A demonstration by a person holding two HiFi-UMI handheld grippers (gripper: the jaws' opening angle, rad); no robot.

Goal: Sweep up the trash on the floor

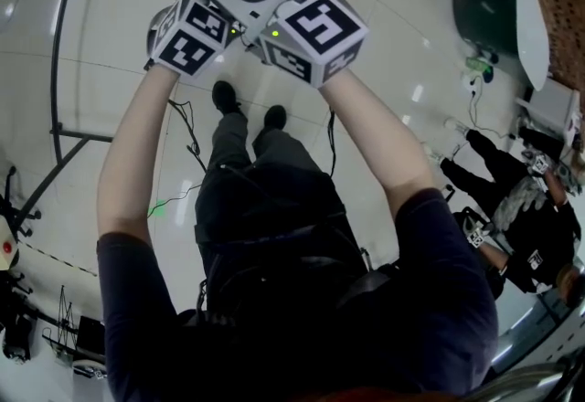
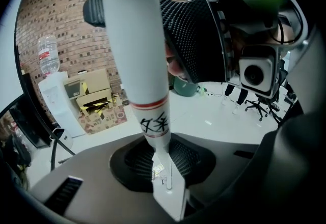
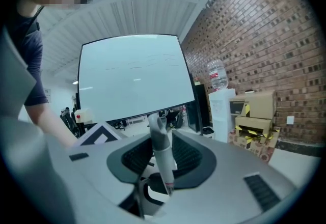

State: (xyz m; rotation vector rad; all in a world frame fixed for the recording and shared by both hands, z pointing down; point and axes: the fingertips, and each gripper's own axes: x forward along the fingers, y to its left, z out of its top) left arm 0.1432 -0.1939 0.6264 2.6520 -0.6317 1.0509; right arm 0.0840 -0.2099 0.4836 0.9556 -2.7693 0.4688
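Note:
In the head view both arms are raised and the two marker cubes, left (image 1: 189, 37) and right (image 1: 317, 29), nearly touch above the person's shoes. My left gripper (image 2: 162, 166) is shut on a thick white handle (image 2: 142, 65) with red bands, black characters and a black cap. It rises from the jaws toward the camera. My right gripper (image 3: 164, 179) is shut on a thin grey handle (image 3: 160, 149) with a hooked tip and a red band near the jaws. Whether these are one handle I cannot tell. No trash, broom head or dustpan shows.
Cardboard boxes (image 2: 94, 96) and a water dispenser (image 3: 222, 111) stand by the brick wall. A large whiteboard (image 3: 133, 75) is ahead of the right gripper. A seated person (image 1: 516, 217) and a dark green bin (image 1: 484, 7) are at right. Black frame legs (image 1: 57, 131) and cables cross the pale floor at left.

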